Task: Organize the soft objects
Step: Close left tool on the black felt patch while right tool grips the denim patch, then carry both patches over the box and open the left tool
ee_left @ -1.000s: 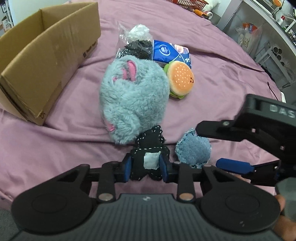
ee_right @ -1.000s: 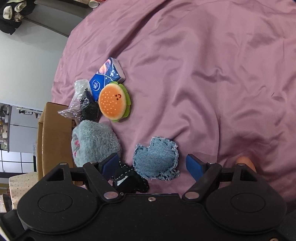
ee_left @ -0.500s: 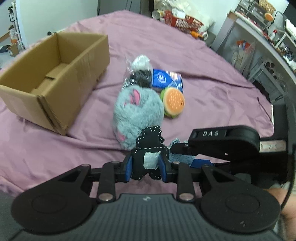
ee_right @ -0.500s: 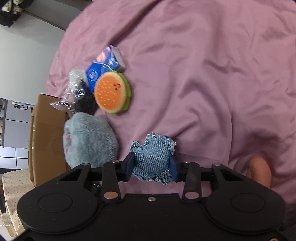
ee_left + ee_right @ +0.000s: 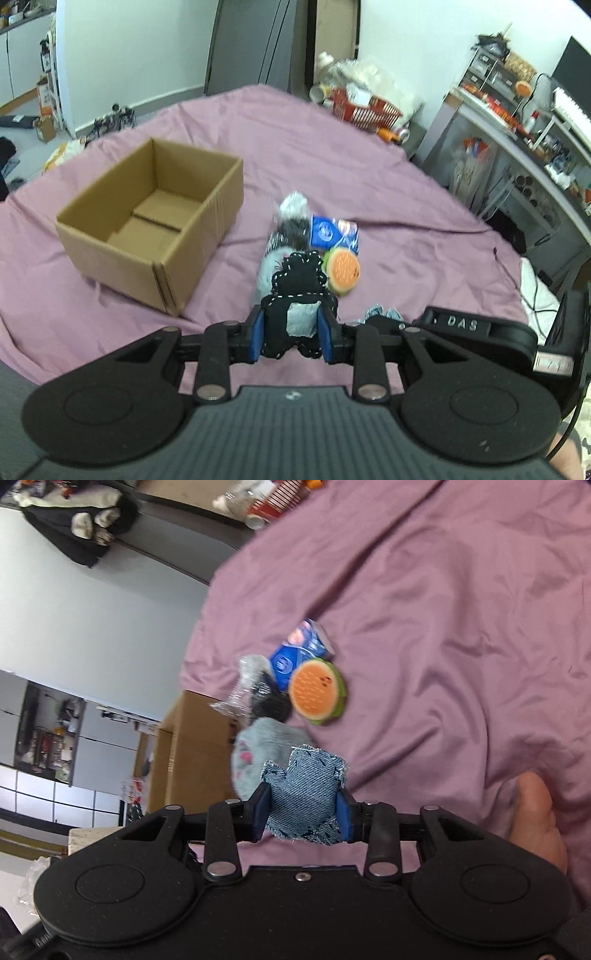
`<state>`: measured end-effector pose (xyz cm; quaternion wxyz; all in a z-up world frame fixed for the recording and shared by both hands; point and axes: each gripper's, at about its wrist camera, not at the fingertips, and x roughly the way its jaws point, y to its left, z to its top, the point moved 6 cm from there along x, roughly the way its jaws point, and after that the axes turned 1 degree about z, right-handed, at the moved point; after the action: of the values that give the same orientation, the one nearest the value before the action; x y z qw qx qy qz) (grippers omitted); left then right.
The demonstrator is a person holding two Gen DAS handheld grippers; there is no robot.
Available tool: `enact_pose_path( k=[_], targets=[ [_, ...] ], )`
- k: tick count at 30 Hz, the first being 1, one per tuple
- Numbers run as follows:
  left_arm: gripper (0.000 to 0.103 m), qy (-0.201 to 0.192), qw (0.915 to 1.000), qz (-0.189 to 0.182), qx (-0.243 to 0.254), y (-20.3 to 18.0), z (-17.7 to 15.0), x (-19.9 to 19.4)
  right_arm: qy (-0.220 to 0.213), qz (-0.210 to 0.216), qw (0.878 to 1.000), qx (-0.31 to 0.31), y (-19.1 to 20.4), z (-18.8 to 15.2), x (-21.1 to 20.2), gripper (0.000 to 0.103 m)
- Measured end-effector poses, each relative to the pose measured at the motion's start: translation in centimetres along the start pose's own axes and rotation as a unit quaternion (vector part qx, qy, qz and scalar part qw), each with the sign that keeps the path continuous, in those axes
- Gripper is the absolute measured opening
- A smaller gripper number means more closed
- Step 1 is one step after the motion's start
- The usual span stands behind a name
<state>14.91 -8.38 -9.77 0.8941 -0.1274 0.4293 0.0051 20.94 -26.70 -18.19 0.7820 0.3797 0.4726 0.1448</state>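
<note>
My left gripper [image 5: 291, 334] is shut on a black stitched fabric toy [image 5: 299, 291] with a grey patch, held above the purple bedspread [image 5: 388, 206]. My right gripper [image 5: 302, 818] is shut on a blue denim pillow [image 5: 306, 794], also lifted off the bed. An open cardboard box [image 5: 155, 225] stands to the left and shows in the right wrist view [image 5: 192, 749]. On the bed lie a grey plush [image 5: 258, 753], a burger plush [image 5: 343, 271] [image 5: 316, 690], a blue tissue pack [image 5: 334, 232] and a clear bag of dark stuff [image 5: 291, 225].
The right gripper's body [image 5: 476, 332] sits close on the right of the left wrist view. A red basket [image 5: 365, 107] and clutter lie at the bed's far end. Shelves [image 5: 517, 122] stand to the right. A bare foot [image 5: 535, 819] rests on the bed.
Both grippers have lifted up and back with their toys. The right gripper closed on the denim pillow and raised it off the bed. The box's inside now shows.
</note>
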Motion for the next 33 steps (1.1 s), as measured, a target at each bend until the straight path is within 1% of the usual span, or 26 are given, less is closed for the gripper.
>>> enact_pose_path(
  k=[6,15,24,28,33],
  targets=[
    [0.029,-0.024,0.9996,-0.013,0.007,0.3,1.6,-2.4,-0.018,-0.002,1.0,-0.022,1.5,-0.1,-1.3,0.036],
    [0.029,-0.04,0.9991,-0.015,0.008,2.0,3.2,-3.7,-0.046,0.003,0.998,-0.048,4.5,-0.6,-3.0,0.037],
    [0.029,-0.054,0.9985,-0.012,0.002,4.7,4.3,-4.3,-0.071,0.013,0.993,-0.089,8.1,-1.0,-2.8,0.037],
    [0.029,-0.054,0.9985,-0.009,-0.004,6.2,4.9,-4.1,-0.074,0.025,0.992,-0.096,9.7,-1.2,-2.6,0.037],
    [0.029,-0.055,0.9984,-0.005,-0.008,8.2,5.5,-3.7,-0.082,0.014,0.99,-0.112,11.5,-1.3,-1.7,0.037]
  ],
)
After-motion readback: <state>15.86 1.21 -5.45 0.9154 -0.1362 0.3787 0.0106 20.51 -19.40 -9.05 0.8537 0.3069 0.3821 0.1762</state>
